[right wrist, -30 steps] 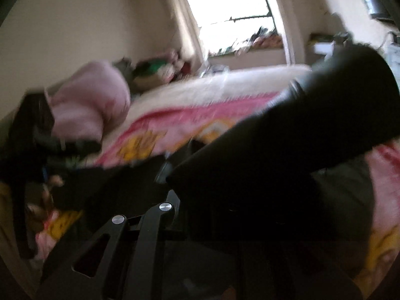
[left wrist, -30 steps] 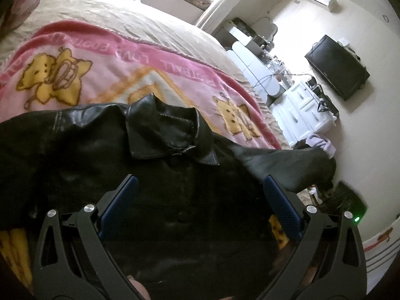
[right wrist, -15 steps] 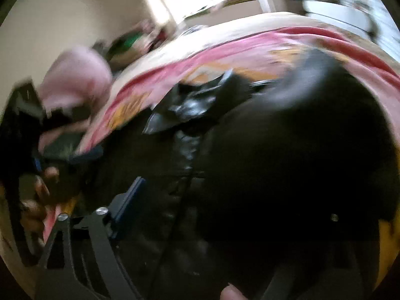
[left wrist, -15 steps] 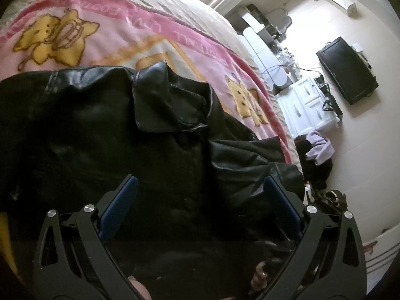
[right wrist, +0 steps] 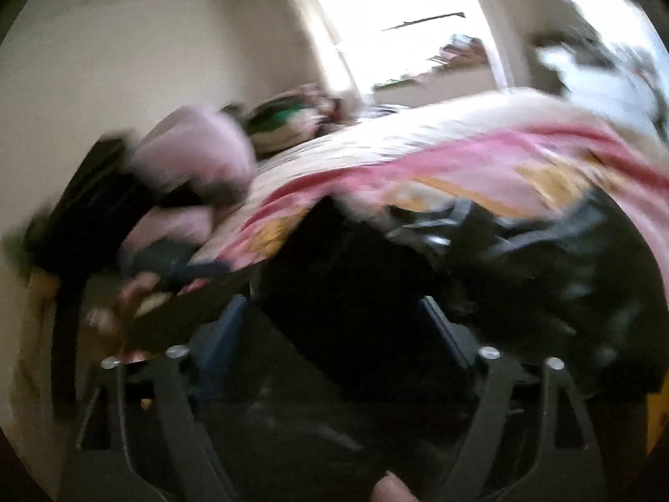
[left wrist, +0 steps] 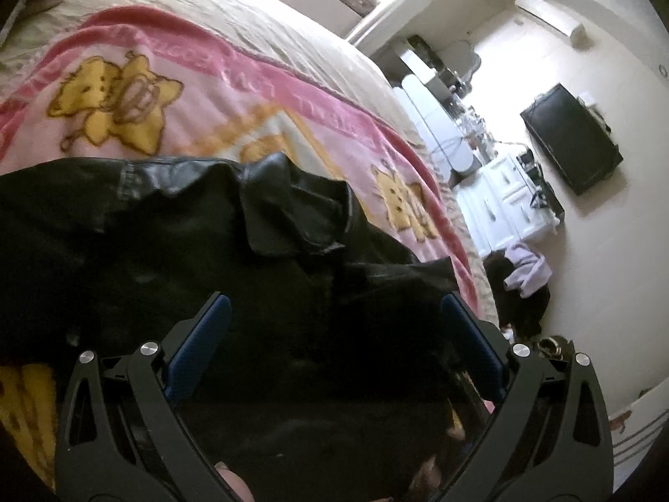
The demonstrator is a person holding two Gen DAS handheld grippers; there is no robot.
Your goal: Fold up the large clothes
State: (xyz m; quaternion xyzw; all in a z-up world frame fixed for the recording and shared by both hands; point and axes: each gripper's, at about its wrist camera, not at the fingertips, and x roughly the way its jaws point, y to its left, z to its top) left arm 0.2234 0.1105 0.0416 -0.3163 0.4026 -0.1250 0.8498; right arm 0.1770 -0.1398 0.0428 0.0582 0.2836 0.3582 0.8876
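Lying spread across the near part of the bed, a black leather jacket (left wrist: 175,251) rests front up on a pink blanket (left wrist: 234,96) printed with yellow cartoon figures. Its collar (left wrist: 292,209) points toward the far side, and one sleeve (left wrist: 409,276) is folded in over the right part of the body, close to the right edge of the bed.

In the left wrist view, the left gripper (left wrist: 334,334) hovers over the lower front of the jacket with its jaws spread wide; the blue pads (left wrist: 200,343) stand well apart and nothing is pinched between them. A fingertip shows at the bottom edge between the black arms of the tool.

The right wrist view is strongly blurred. The right gripper (right wrist: 334,334) stands with its jaws apart and they are closing slightly; dark jacket leather (right wrist: 543,251) lies under and beyond them, but the pads do not press on it. To the left in that view, a hand (right wrist: 121,309) holds the other black tool near the jacket's edge.

Beyond the blanket lies a beige bedspread (left wrist: 251,12). Far left in the right wrist view sits a pink bundle (right wrist: 196,154). On the right of the left wrist view, a dark television (left wrist: 573,138) hangs on the wall above a white cabinet (left wrist: 501,205), with a pale purple cloth (left wrist: 527,267) on the floor nearby.
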